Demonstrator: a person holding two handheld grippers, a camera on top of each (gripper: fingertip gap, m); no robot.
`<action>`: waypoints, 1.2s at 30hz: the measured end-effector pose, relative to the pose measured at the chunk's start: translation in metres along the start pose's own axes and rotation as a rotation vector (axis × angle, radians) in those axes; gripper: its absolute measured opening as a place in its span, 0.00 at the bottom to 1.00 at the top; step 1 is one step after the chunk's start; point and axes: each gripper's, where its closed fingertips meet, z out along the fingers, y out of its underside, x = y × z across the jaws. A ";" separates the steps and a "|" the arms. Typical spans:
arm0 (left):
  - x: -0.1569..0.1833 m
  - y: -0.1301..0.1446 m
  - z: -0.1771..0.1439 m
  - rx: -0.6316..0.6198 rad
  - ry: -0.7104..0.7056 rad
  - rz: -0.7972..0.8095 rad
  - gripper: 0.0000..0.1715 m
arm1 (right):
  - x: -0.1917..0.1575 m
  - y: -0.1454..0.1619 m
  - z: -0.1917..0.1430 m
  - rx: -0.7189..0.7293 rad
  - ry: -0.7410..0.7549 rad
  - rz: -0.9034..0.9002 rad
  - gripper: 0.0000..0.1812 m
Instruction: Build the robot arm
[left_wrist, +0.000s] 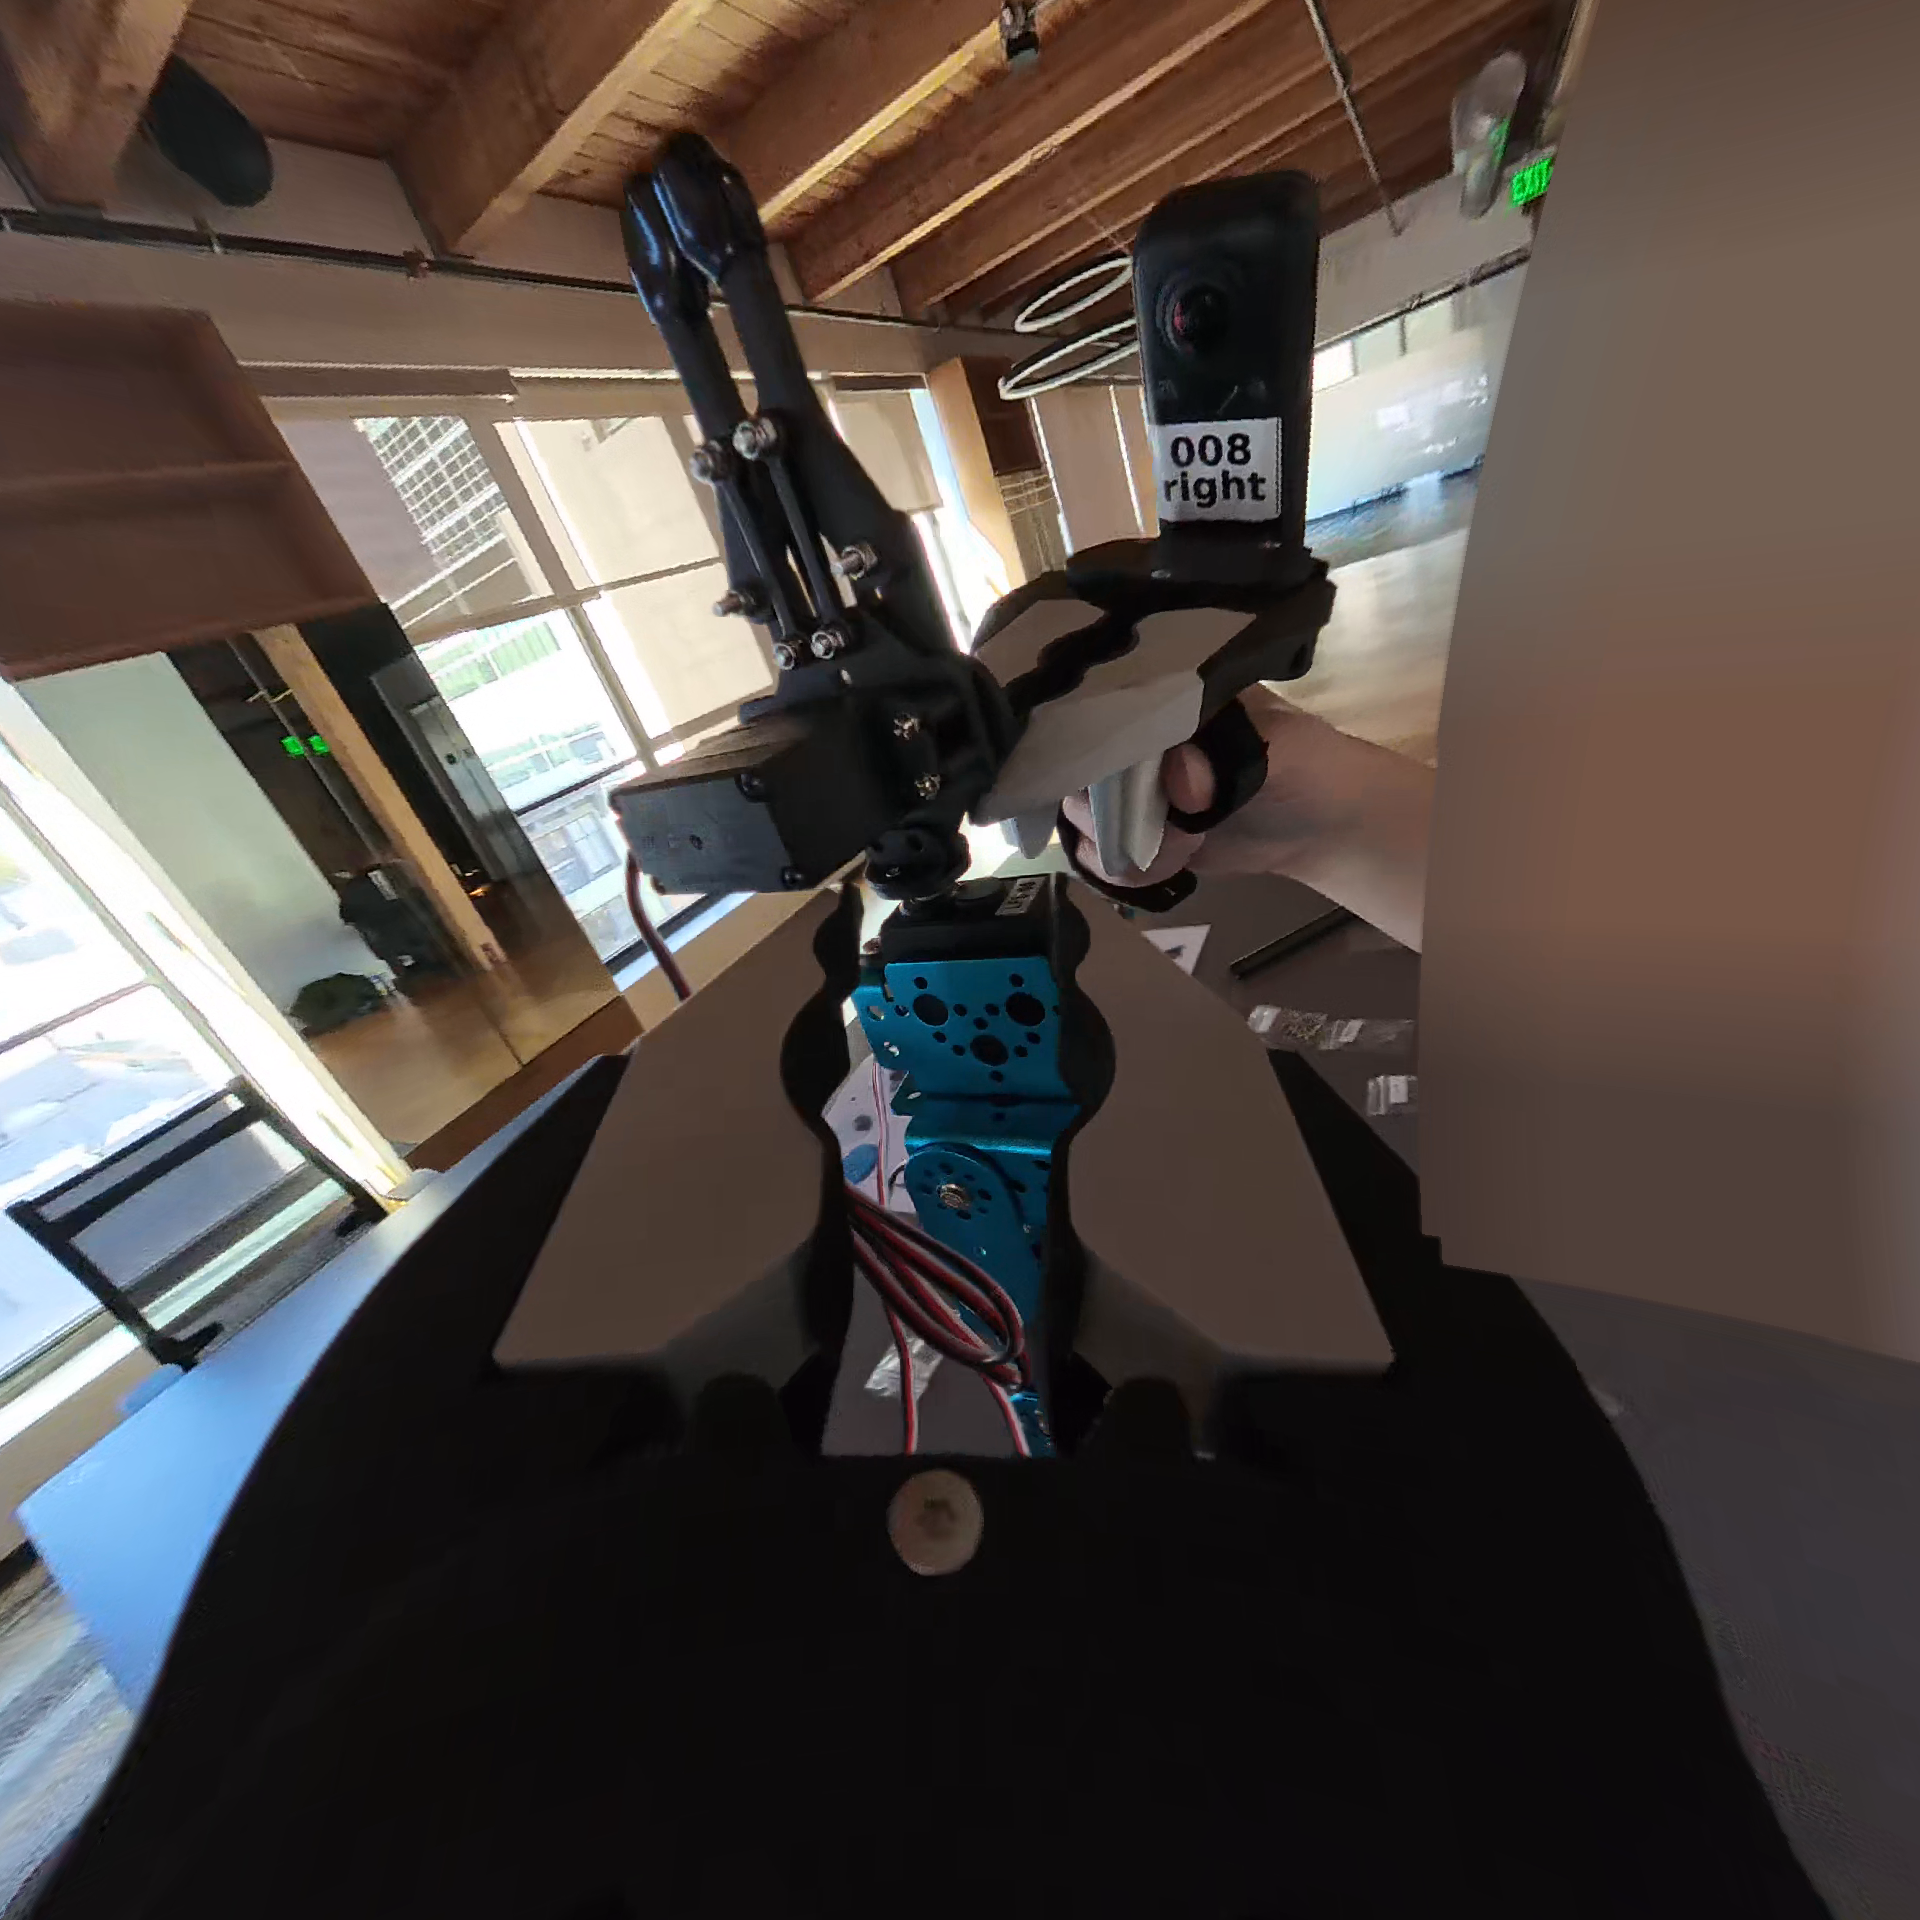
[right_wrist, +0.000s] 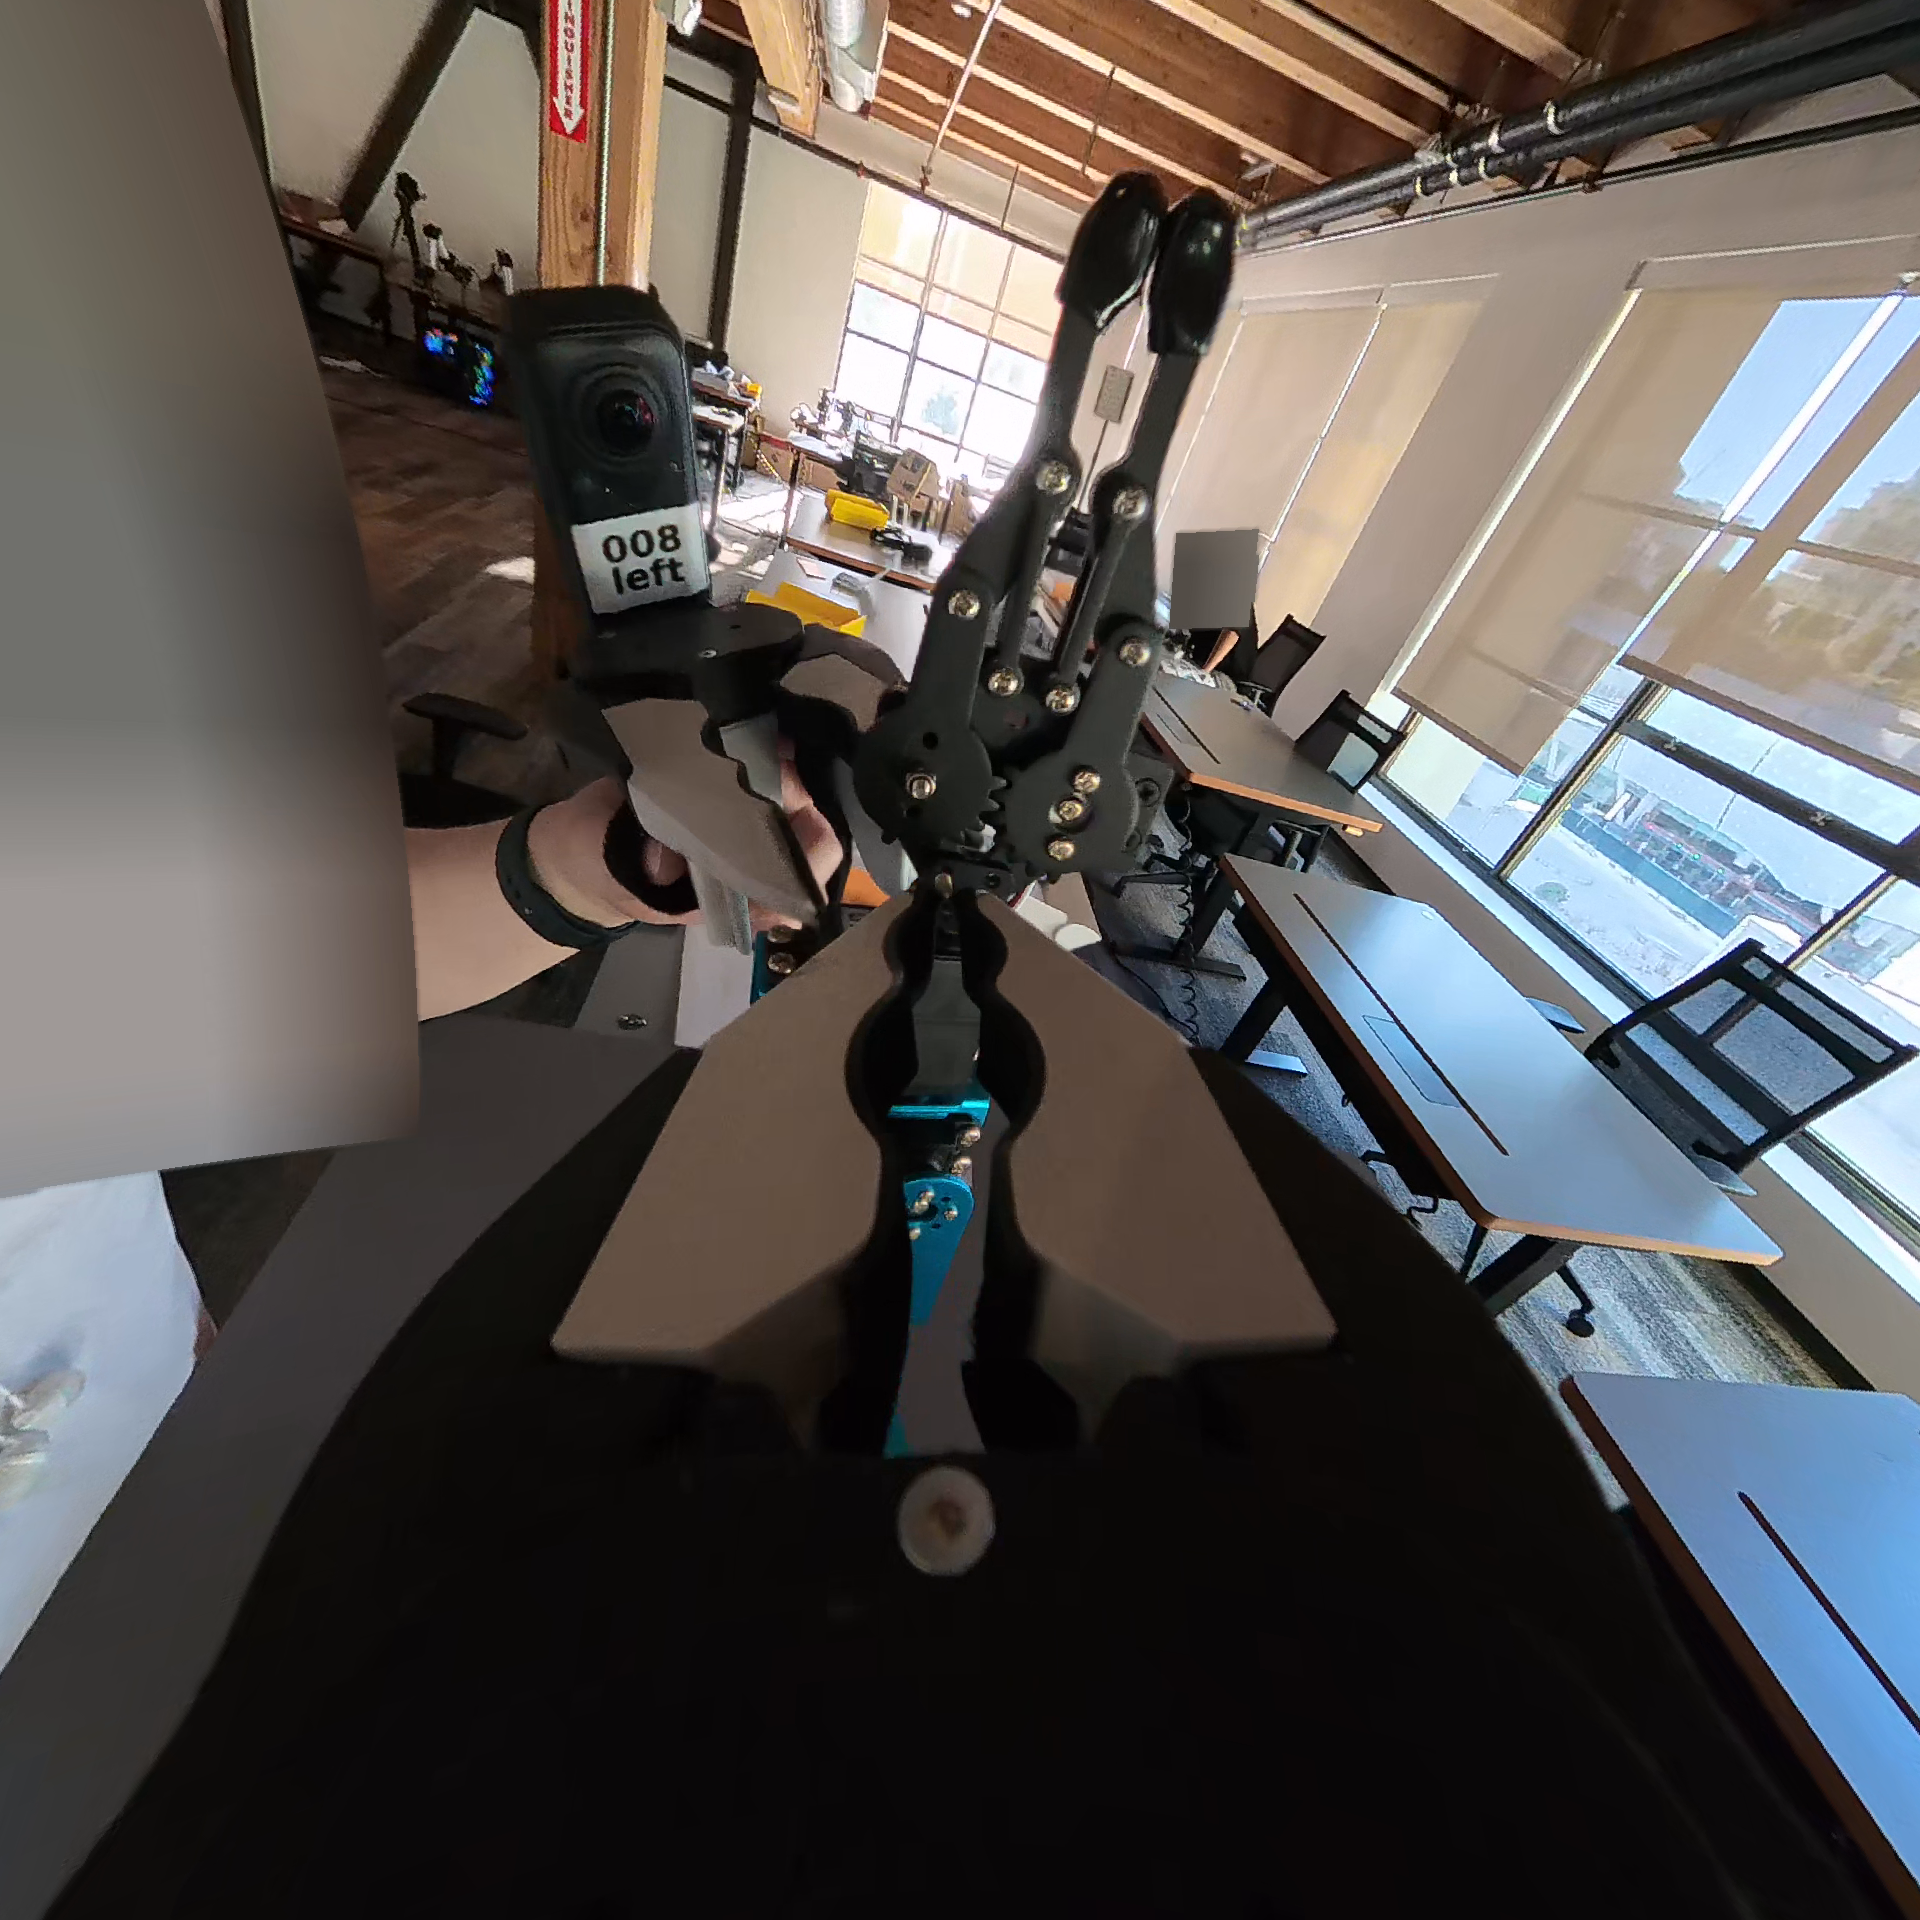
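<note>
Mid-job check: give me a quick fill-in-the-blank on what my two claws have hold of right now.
1. The perforated bracket clamped in the left claw is ___ in colour.
2. The right claw is closed on a ___ joint below the geared linkage.
3. The small arm's two padded fingers point ___, toward the ceiling beams.
4. Red, black and white ___ run down beside the bracket, as the left wrist view shows.

Missing words: blue; black; up; wires
</note>
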 end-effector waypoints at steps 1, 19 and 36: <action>0.000 0.000 0.002 0.000 -0.002 -0.001 0.20 | 0.000 0.000 0.000 0.008 -0.004 0.004 0.01; 0.002 -0.001 0.004 0.012 -0.007 0.009 0.18 | -0.001 0.000 0.004 -0.065 0.006 -0.171 0.01; 0.009 0.001 0.009 -0.005 -0.023 0.027 0.30 | -0.002 -0.001 0.005 -0.121 0.236 -0.414 0.01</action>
